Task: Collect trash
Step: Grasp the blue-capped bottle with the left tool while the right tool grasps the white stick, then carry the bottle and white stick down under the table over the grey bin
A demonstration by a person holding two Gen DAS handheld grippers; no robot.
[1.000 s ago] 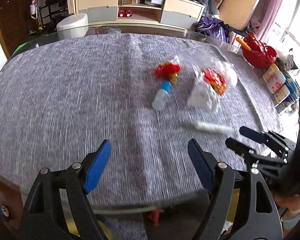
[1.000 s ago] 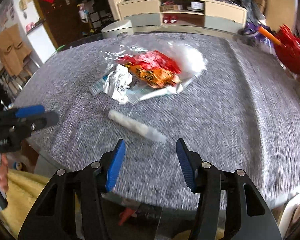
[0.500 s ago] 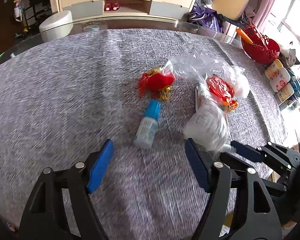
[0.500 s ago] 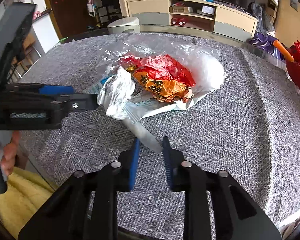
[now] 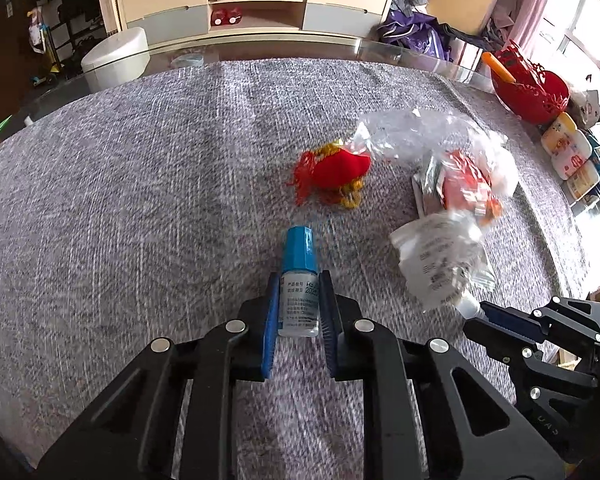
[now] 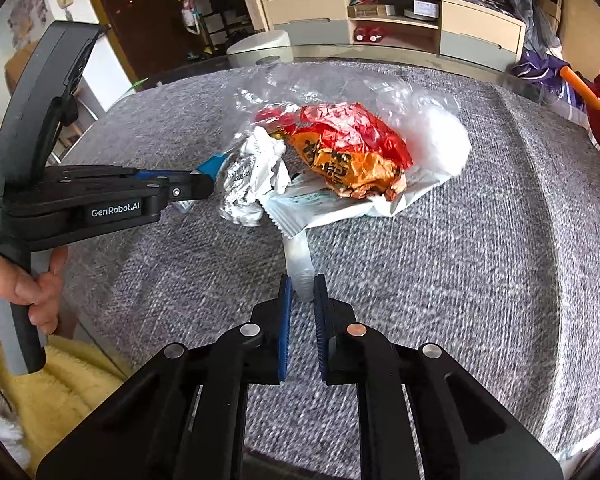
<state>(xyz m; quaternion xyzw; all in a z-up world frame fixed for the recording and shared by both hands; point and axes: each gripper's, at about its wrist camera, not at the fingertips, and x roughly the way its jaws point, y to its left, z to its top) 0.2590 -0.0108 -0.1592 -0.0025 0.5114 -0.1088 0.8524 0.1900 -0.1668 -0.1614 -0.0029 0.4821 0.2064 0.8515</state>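
Observation:
A small clear bottle with a blue cap point(image 5: 298, 250) lies on the grey tablecloth point(image 5: 140, 200). My left gripper point(image 5: 299, 304) is closing, and its pads press the bottle's sides. A white plastic tube point(image 6: 298, 256) sticks out from under a heap of trash. My right gripper point(image 6: 302, 292) is closing with its pads on the tube's near end. The heap is a clear plastic bag with a red-orange wrapper point(image 6: 348, 152) and a crumpled white wrapper point(image 6: 252, 176). The left gripper point(image 6: 204, 188) also shows in the right wrist view, beside the heap.
A red tasselled ornament point(image 5: 336, 176) lies just beyond the bottle. A red basket point(image 5: 528, 88) and several small containers point(image 5: 568, 156) stand at the table's right edge. A hand point(image 6: 36, 280) grips the left tool over yellow fabric point(image 6: 72, 380). A cabinet point(image 5: 252, 4) stands behind.
The left gripper moved forward over the bottle and its jaws came together on it. The right gripper's jaws narrowed onto the white tube, which now sits between them.

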